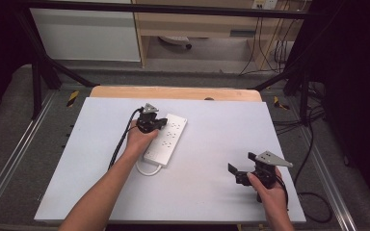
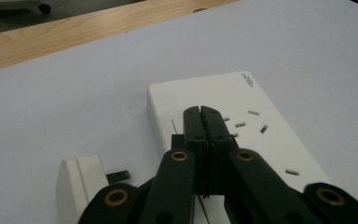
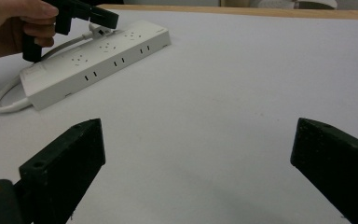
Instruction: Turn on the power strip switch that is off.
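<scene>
White power strip (image 1: 166,137) lies left of centre on the pale counter (image 1: 212,192), its cord looping off the near end, with a white plug (image 2: 81,184) lying on the counter beside it. The step in hand appears to be pressing a control on the strip's top face; it is best done by bearing straight down so the strip does not slide. Left tongs (image 2: 200,114) are closed tip to tip, holding nothing, over the strip's top face; contact cannot be told. Right tongs (image 3: 193,154) are spread wide and empty, well apart from the strip.
</scene>
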